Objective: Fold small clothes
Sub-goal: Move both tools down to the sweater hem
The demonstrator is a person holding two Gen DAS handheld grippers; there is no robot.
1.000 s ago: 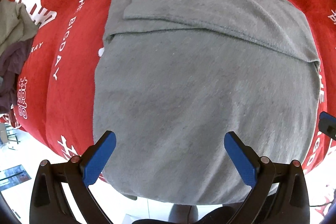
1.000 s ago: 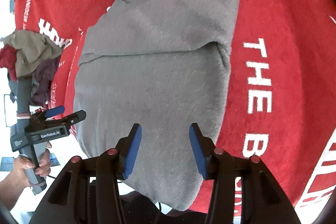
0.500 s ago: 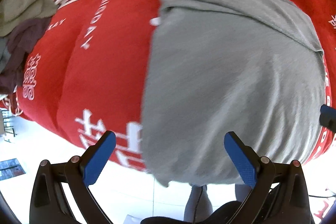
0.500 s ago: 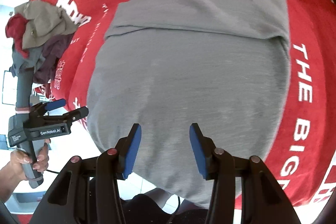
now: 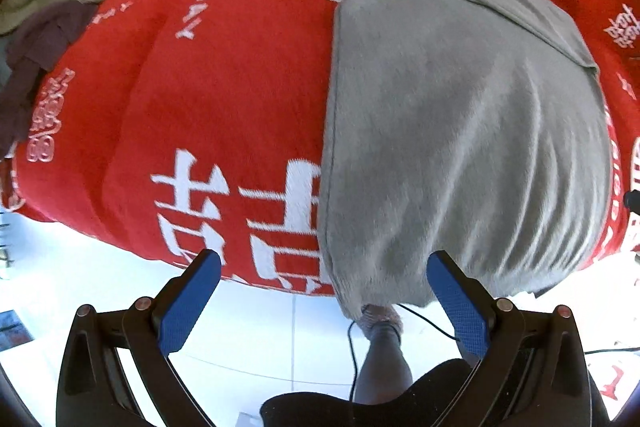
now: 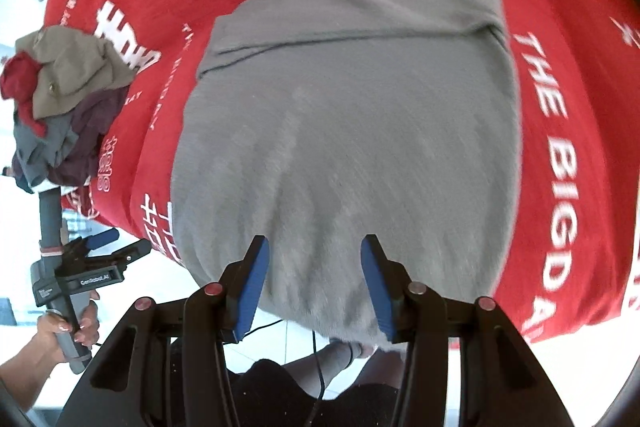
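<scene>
On red cloth (image 6: 560, 27): "THE BIG DAY".

both wrist views look steeply down past their own blue-padded fingers, from close above. they share the folded grey fleece garment (image 5: 460, 115) (image 6: 352, 131) on the red printed blanket (image 5: 224, 95) (image 6: 560, 47).

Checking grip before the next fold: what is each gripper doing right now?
Left gripper: open, holding nothing.
Right gripper: open, holding nothing, above the gray garment.

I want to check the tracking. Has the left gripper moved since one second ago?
Yes. The left gripper moved left: the grey garment, before centred between its fingers, now lies to the right, with more red cloth showing.
</scene>
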